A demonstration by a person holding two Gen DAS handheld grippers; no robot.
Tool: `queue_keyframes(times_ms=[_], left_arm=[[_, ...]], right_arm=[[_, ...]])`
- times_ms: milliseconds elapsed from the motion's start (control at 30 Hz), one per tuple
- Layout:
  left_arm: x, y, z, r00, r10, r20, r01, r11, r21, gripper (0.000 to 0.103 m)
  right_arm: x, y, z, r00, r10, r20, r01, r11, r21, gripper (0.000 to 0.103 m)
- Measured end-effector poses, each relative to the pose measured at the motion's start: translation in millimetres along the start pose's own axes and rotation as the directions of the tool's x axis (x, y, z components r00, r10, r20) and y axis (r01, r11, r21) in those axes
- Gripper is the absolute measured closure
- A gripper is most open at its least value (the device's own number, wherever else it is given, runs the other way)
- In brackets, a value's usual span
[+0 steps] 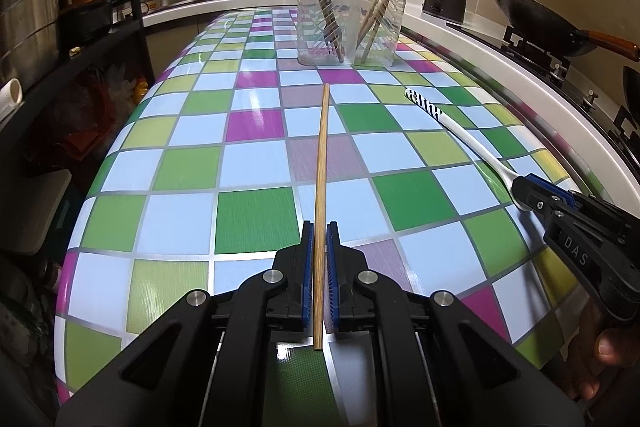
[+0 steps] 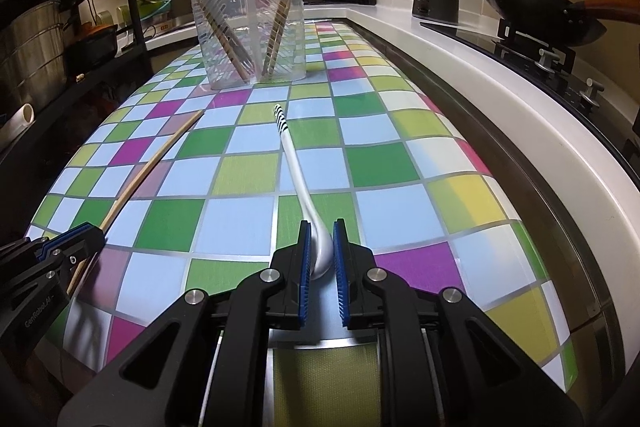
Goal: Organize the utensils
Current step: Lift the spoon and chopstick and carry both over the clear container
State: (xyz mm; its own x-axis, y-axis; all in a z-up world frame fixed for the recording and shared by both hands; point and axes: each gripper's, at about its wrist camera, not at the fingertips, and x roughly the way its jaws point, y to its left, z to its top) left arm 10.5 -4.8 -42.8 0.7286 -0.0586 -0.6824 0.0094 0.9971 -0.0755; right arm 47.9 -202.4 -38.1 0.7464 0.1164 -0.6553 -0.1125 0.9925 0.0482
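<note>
Left gripper (image 1: pixel 320 247) jaws clamped on chopstick (image 1: pixel 321 163), gripped near one end, flat on table (image 1: pixel 248 211). Right gripper (image 2: pixel 322 247) jaws around spoon (image 2: pixel 298 179) bowl, seemingly loose. Risks: spoon slipping, chopstick pivoting before holder (image 1: pixel 352 7).

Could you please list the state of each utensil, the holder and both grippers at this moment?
Left gripper: shut on the chopstick.
Chopstick: gripped near one end, the rest stretching ahead over the table.
Right gripper: around the spoon's bowl end, the right pad not quite touching.
Spoon: lying on the table, striped handle pointing away.
Clear holder: upright, chopsticks leaning inside.
</note>
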Motion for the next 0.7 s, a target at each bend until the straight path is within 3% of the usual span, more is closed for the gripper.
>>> queue_keyframes(times_ms=[400, 700], left_arm=[[-0.7, -1.5, 0.0, 1.0, 0.006, 0.006, -0.006, 1.0, 0.002, 0.096], [-1.2, -3.2, -0.8, 1.0, 0.011, 0.017, -0.011, 1.0, 0.001, 0.097]], right_arm=[[1.7, 2.0, -3.1, 1.0, 0.028, -0.009, -0.028, 1.0, 0.01, 0.087], [-0.5, -0.9, -4.6, 0.999, 0.039, 0.006, -0.04, 0.999, 0.034, 0.091]])
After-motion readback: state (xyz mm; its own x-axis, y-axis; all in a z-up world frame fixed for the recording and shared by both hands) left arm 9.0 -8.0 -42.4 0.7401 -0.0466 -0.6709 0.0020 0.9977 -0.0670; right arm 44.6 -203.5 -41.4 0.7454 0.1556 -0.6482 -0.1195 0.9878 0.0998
